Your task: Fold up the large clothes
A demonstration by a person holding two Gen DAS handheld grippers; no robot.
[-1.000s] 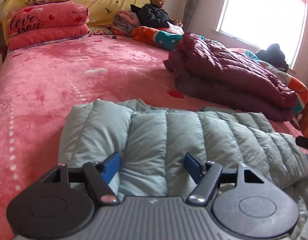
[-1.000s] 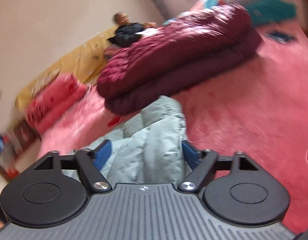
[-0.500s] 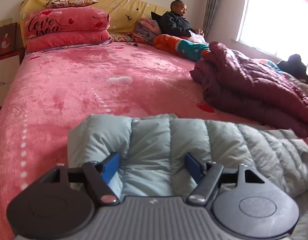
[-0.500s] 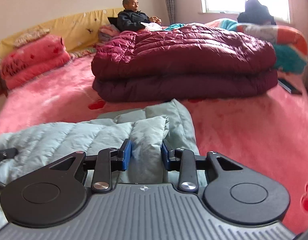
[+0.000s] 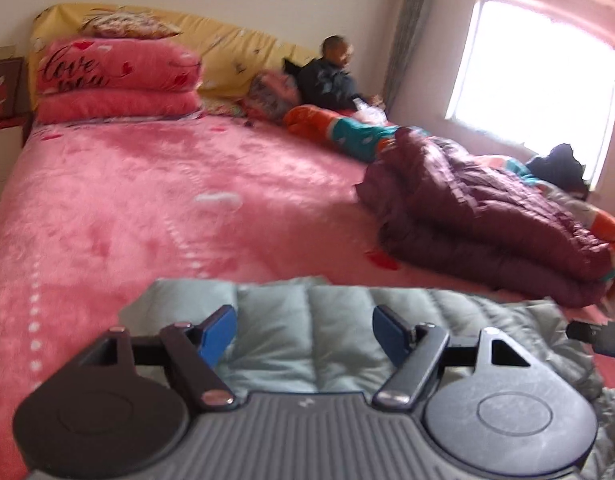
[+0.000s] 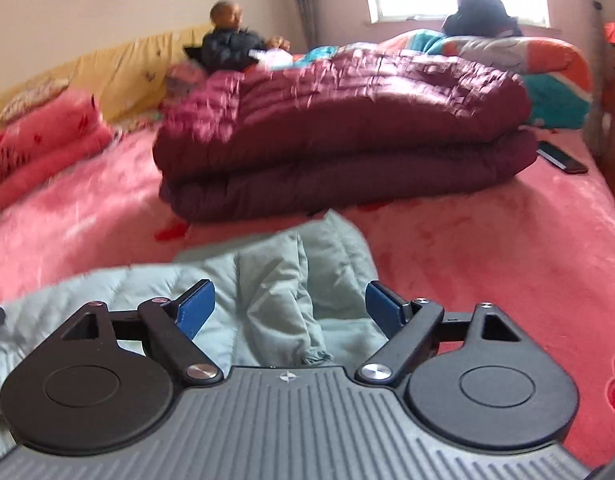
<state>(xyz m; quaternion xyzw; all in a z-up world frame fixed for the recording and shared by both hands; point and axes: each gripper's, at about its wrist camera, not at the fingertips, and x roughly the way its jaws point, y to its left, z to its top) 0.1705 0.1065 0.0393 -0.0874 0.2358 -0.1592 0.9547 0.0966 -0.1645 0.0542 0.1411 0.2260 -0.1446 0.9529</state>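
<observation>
Right hand-held gripper [image 6: 290,307] opening over grey jacket [image 6: 267,280]; maroon quilt [image 6: 347,132] beyond.

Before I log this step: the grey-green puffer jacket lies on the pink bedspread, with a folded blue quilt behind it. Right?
Not quite: the folded quilt behind the grey-green puffer jacket is maroon, not blue, as the right wrist view shows. The jacket does lie on the pink bedspread.

The left gripper [image 5: 305,330] has a grey ribbed body bearing a small pale mark at its middle, two round black discs at either side, and black link arms pinned with silver screws. Its fingertips [image 5: 219,330] carry blue pads. The right gripper [image 6: 291,306] is built alike: a ribbed grey deck, black discs, triangular cut-outs, shiny rivets, and blue pads [image 6: 195,308].
</observation>
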